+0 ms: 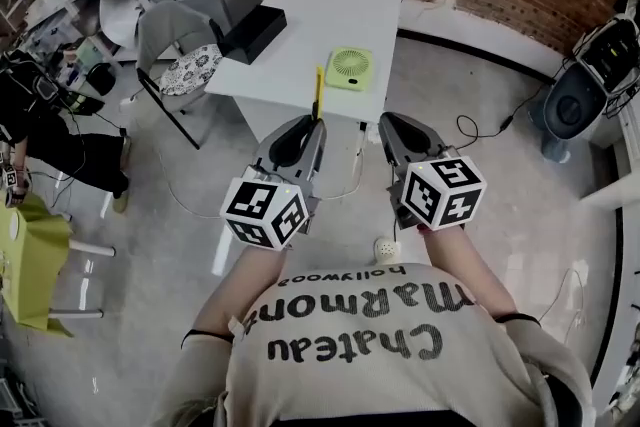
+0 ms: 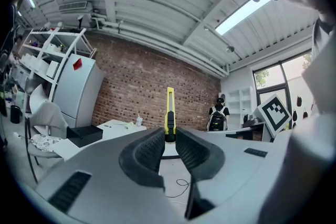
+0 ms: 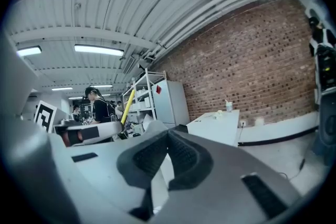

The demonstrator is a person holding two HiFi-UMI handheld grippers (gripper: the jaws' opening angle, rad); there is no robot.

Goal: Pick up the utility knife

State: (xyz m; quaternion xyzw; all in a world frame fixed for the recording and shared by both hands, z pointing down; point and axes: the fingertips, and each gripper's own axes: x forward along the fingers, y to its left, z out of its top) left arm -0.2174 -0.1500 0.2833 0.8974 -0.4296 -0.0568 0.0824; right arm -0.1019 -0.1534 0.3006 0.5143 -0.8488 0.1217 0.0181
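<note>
- The left tongs [image 2: 169, 140] are clenched on the utility knife [image 2: 169, 112], with both ribbed pads [image 2: 148, 150] pressed against the lower end of its yellow body
- The knife stands upright out of the tongs, so most of its length rises above the pads, with a dark slider partway up
- In the head view the knife [image 1: 319, 93] sticks out past the tip of the left tongs [image 1: 312, 123], in the air and off the white surface [image 1: 300, 10]; its far end shows against that surface's near edge, close to a green fan [image 1: 349, 68]
- The right tongs [image 3: 168, 135] are closed with the pad tips touching and nothing between them
- In the head view the right tongs [image 1: 388, 123] are level with the left pair and just beside them, so the knife is a little to their left
- From the right gripper view the knife [image 3: 126, 106] shows as a slanted yellow bar off to the left
</note>
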